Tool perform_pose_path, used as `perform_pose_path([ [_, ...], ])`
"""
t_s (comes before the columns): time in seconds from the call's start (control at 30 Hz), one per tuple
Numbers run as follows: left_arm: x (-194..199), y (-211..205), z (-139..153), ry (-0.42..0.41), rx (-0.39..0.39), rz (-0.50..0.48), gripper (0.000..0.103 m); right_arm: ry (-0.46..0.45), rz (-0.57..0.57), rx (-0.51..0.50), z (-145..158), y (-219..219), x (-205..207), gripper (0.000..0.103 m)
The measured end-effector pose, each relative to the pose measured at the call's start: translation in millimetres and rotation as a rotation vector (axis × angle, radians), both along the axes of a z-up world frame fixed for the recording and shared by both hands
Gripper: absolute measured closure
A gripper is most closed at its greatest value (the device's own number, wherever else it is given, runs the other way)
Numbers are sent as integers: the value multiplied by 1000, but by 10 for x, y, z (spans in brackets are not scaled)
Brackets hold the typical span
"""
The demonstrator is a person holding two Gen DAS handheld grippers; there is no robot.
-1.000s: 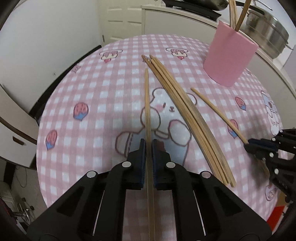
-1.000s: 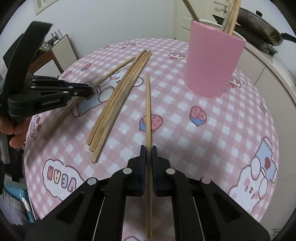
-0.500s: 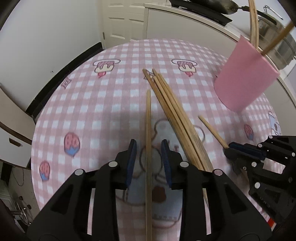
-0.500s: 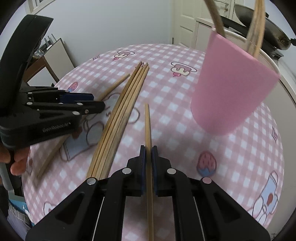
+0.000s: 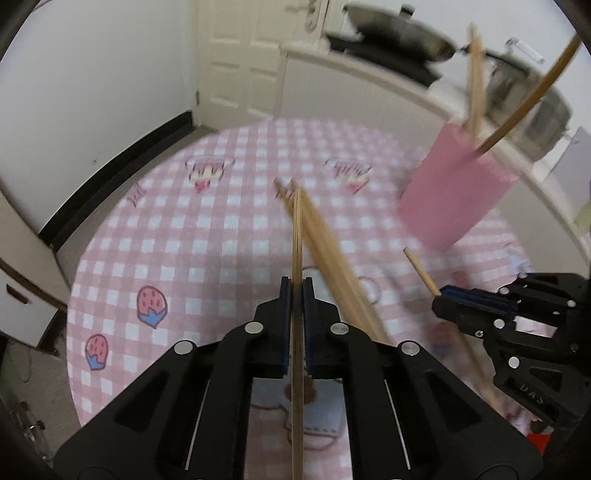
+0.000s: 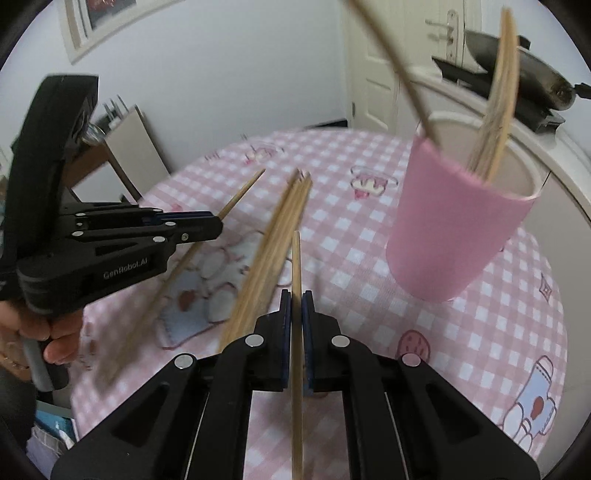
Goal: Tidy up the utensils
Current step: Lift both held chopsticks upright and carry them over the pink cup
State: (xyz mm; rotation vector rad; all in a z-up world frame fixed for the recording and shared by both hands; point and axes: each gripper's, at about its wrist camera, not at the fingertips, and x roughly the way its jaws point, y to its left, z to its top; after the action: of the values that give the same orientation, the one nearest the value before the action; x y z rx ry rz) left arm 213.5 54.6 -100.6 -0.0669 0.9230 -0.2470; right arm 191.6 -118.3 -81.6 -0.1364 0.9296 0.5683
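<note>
**Two chopsticks clamped, one per gripper, above a gingham cloth**

Left gripper (image 5: 295,291): matte black plastic arms with round silver rivets, ribbed dark-blue pads pressed flat against a single pale wooden stick, the left chopstick (image 5: 296,236). Slim, straight, running forward out of the jaws and back between the arms toward the lens. Seen from the right wrist as the same black tool (image 6: 207,227), held by a hand (image 6: 48,332) at the frame's left edge, stick slanting down across the cloth.

Right gripper (image 6: 295,299): same build, pads closed tight on the right chopstick (image 6: 296,258), squared tip pointing forward at the table. From the left wrist, visible at the right edge (image 5: 448,295) with its stick's round end poking out ahead of the pads.

Between the two, lying on the cloth: loose chopsticks (image 6: 273,236), a tight bundle of bare light wood, long and thin, tips fanned slightly at the far end, blurred along their length.

Farther right, the pink cup (image 6: 454,229): smooth, matte, slightly tapered cylinder with a pale inner wall, standing on the table. Inside it, sorted chopsticks (image 6: 495,122), several leaning together against the rim, plus one thinner stick tilted the opposite way.

Underneath, the tablecloth (image 5: 177,236): round, soft-looking, pink-and-white check printed with strawberries, cakes and a cartoon bear.

Behind, a white counter (image 5: 369,85) bearing a dark metal wok (image 5: 399,33), blurred.
</note>
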Motion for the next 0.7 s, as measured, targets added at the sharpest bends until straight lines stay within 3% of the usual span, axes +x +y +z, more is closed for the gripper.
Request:
perform_pose_path([
  [0.17,-251,60,459,-132,-94,-21,97,-105,3,66,393,-134,-219,98],
  [0.53,-745,-85,1162,-395,-199,-81,97,-325,-30,177,1158,-461,-592,98],
  [0.7,-870,-233,1418,-524,-238,-106,97,-474,-101,160,1433,-573,-599,99],
])
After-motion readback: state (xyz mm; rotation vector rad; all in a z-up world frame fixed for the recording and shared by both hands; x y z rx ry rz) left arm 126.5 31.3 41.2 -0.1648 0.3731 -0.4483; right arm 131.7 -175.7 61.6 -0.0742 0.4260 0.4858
